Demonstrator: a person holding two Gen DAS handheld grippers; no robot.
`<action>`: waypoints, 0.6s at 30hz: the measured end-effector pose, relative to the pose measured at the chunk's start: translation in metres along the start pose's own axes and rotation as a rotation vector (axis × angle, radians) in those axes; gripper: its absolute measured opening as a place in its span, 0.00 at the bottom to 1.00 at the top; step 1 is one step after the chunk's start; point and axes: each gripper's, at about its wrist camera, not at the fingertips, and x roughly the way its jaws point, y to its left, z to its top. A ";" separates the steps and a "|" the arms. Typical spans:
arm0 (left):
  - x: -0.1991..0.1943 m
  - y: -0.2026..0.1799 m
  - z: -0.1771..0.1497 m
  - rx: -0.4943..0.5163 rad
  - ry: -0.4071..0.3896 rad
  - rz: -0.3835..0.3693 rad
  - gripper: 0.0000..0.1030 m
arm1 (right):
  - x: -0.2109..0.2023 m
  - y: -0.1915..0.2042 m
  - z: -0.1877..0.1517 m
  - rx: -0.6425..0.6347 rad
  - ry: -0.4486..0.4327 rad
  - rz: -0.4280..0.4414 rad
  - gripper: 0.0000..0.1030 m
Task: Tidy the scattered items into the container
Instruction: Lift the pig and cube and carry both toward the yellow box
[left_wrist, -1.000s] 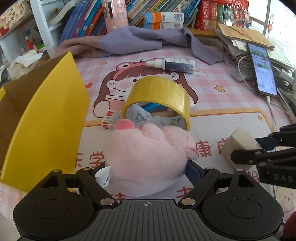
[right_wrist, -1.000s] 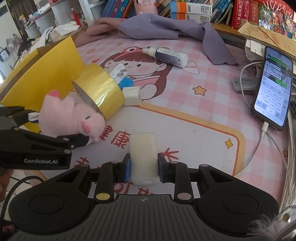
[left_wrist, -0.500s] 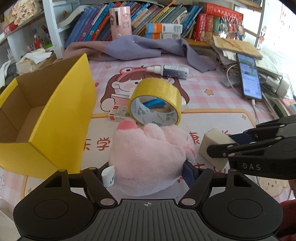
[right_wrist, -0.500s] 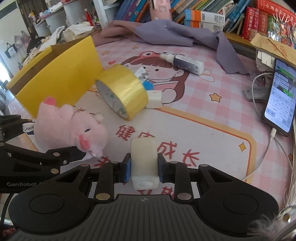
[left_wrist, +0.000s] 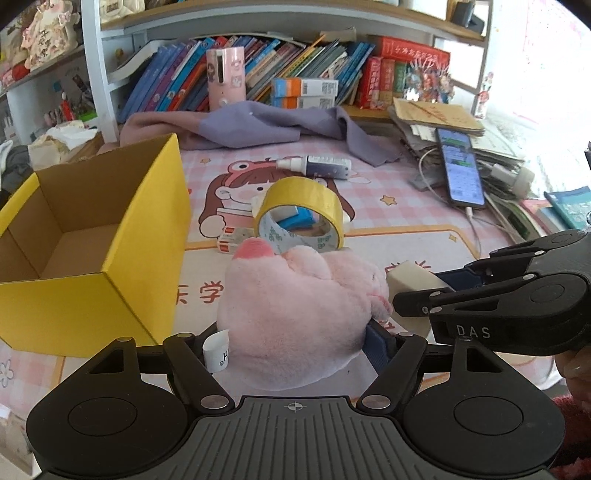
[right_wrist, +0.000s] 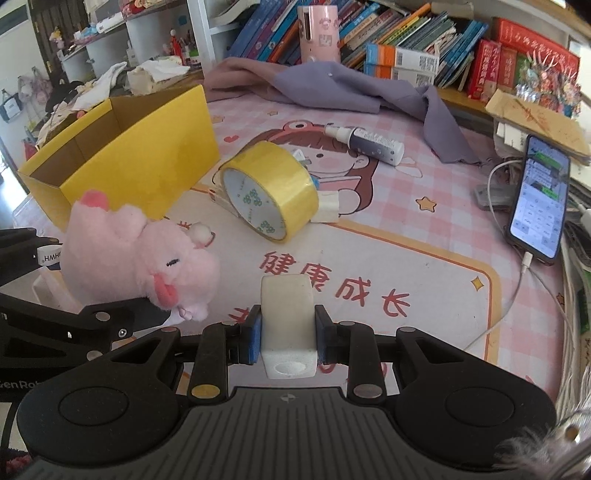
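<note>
Plush pig (left_wrist: 295, 314) sits clamped in left tool (left_wrist: 295, 339); right tool (right_wrist: 288, 332) grips white block (right_wrist: 288, 321).

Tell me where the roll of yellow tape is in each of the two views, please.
Left wrist view: the yellow tape roll is at centre, just above the pink plush pig.
Right wrist view: the roll is left of centre, above the middle.
Shared landmark: the yellow box, left of it in both views.

Pink cartoon desk mat (left_wrist: 406, 218), bookshelf (left_wrist: 295, 74) w/ books behind, bright daylight at right.
</note>
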 end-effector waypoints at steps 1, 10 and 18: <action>-0.003 0.002 -0.002 0.006 -0.006 -0.008 0.73 | -0.002 0.005 -0.002 0.001 -0.003 -0.009 0.25; -0.041 0.037 -0.035 0.011 -0.039 -0.075 0.73 | -0.026 0.059 -0.022 0.031 -0.026 -0.106 0.25; -0.073 0.067 -0.062 0.027 -0.049 -0.108 0.73 | -0.042 0.116 -0.042 0.032 -0.037 -0.127 0.25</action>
